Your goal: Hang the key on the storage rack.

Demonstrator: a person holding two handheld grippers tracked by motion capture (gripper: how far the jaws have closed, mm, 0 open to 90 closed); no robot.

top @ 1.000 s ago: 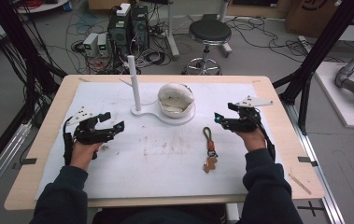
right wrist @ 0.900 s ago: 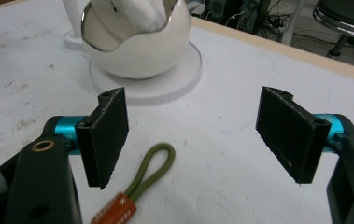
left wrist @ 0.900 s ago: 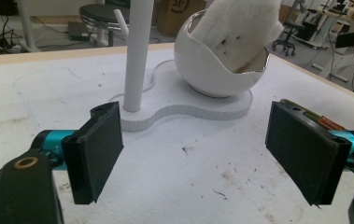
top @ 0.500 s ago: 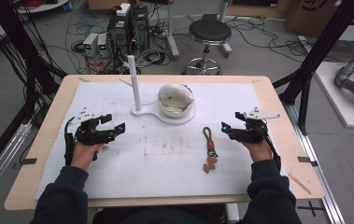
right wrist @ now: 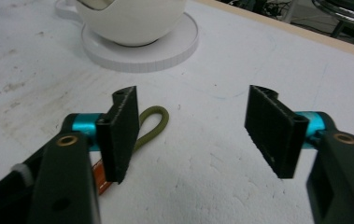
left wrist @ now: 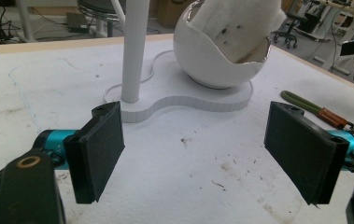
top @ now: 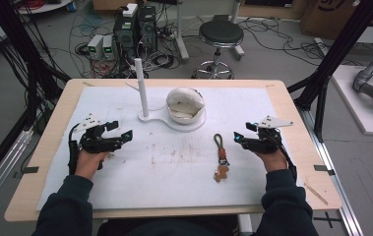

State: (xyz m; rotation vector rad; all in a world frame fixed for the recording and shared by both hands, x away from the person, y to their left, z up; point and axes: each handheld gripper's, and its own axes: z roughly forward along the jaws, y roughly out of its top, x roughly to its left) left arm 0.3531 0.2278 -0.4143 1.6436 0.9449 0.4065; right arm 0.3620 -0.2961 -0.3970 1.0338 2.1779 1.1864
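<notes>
A keychain with an olive cord loop and an orange tag lies on the white mat right of centre. My right gripper hovers just to its right, pointing left. In the right gripper view the right gripper is open, its jaws having just been closing. The olive loop lies on the mat beside the left jaw, and the pads press on nothing. My left gripper rests at the mat's left. In the left gripper view the left gripper stands wide open with bare mat between its jaws, and the keychain shows far right.
A white stand sits at the back centre: a flat base, an upright post and an egg-shaped bowl with white padding inside. Beyond the table's far edge are a stool, computers and cables.
My right gripper has come down and toward the person, closer to the mat beside the keychain, and its jaws stand narrower than before. The left gripper has stayed put.
</notes>
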